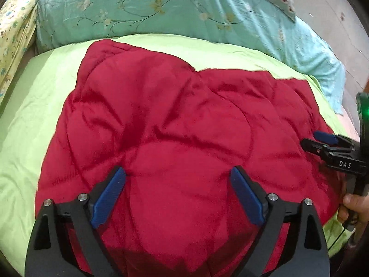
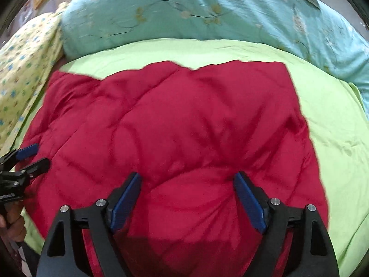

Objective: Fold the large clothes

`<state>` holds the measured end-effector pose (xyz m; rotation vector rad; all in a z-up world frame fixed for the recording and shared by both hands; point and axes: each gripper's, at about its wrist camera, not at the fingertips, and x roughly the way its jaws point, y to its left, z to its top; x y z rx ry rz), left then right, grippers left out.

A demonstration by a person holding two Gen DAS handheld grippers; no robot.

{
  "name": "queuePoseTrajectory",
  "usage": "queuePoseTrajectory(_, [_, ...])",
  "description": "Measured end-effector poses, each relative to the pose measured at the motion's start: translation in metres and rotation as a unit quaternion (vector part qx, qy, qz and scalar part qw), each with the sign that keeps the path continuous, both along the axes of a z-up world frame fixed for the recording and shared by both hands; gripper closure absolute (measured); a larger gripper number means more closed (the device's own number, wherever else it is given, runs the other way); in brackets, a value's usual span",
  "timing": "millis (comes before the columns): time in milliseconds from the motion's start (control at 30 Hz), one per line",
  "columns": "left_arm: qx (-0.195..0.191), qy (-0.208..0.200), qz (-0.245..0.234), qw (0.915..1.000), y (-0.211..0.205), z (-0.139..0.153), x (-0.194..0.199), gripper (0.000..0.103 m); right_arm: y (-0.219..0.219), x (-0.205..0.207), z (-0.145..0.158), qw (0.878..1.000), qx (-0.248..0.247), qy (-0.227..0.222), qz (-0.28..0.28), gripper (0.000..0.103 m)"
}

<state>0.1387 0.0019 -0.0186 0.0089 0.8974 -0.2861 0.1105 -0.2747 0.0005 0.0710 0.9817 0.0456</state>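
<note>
A red quilted padded garment [image 1: 175, 124] lies spread flat on a light green sheet [image 1: 25, 120]; it also shows in the right wrist view [image 2: 175, 120]. My left gripper [image 1: 178, 173] is open just above the garment's near part, nothing between its blue pads. My right gripper [image 2: 187, 177] is open too, over the near part of the garment, and empty. The right gripper also shows at the right edge of the left wrist view [image 1: 310, 139], and the left gripper at the left edge of the right wrist view [image 2: 40, 154], both over the garment's side edges.
A teal floral duvet [image 1: 161, 9] is bunched along the far side of the bed. A yellow patterned cloth [image 1: 13, 37] lies at the far left. Bare floor [image 1: 334, 23] shows at the far right. The green sheet's right part [image 2: 334, 138] is bare.
</note>
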Motion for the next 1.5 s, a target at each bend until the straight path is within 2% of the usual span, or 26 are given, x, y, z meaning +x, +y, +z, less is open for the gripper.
queuePoseTrajectory(267, [0.011,0.040,0.066,0.9970,0.009,-0.010,0.060,0.009,-0.028,0.029,-0.006,0.999,0.003,0.013,-0.042,0.020])
queuePoseTrajectory(533, [-0.012,0.060,0.115,0.9915,0.021,-0.026,0.099,0.008,-0.055,0.041,-0.023,0.995,0.036,0.017,-0.089,0.019])
queuePoseTrajectory(733, [-0.036,0.060,0.128,0.9893,0.029,-0.032,0.107,0.007,-0.065,0.046,-0.028,0.993,0.054,0.015,-0.101,0.019])
queuePoseTrajectory(967, [-0.046,0.055,0.113,0.9909,0.033,-0.019,0.085,0.007,-0.066,0.046,-0.030,0.994,0.052,0.007,-0.097,0.018])
queuePoseTrajectory(1067, [-0.048,0.036,0.097,0.9935,0.031,-0.004,0.060,0.007,-0.066,0.046,-0.031,0.994,0.049,0.009,-0.094,0.018])
queuePoseTrajectory(1200, [-0.059,0.006,0.051,0.9969,0.021,0.016,0.008,0.007,-0.068,0.047,-0.031,0.994,0.053,0.010,-0.092,0.017])
queuePoseTrajectory(1300, [-0.064,0.004,0.022,0.9977,0.013,0.021,-0.024,0.007,-0.068,0.048,-0.030,0.994,0.053,0.010,-0.092,0.017])
queuePoseTrajectory(1433, [-0.045,0.006,0.005,0.9990,0.005,0.015,-0.054,0.007,-0.068,0.047,-0.029,0.994,0.055,0.005,-0.093,0.016])
queuePoseTrajectory(1500, [-0.021,0.017,0.005,0.9996,0.001,0.005,-0.051,0.007,-0.069,0.045,-0.027,0.994,0.058,-0.001,-0.094,0.016])
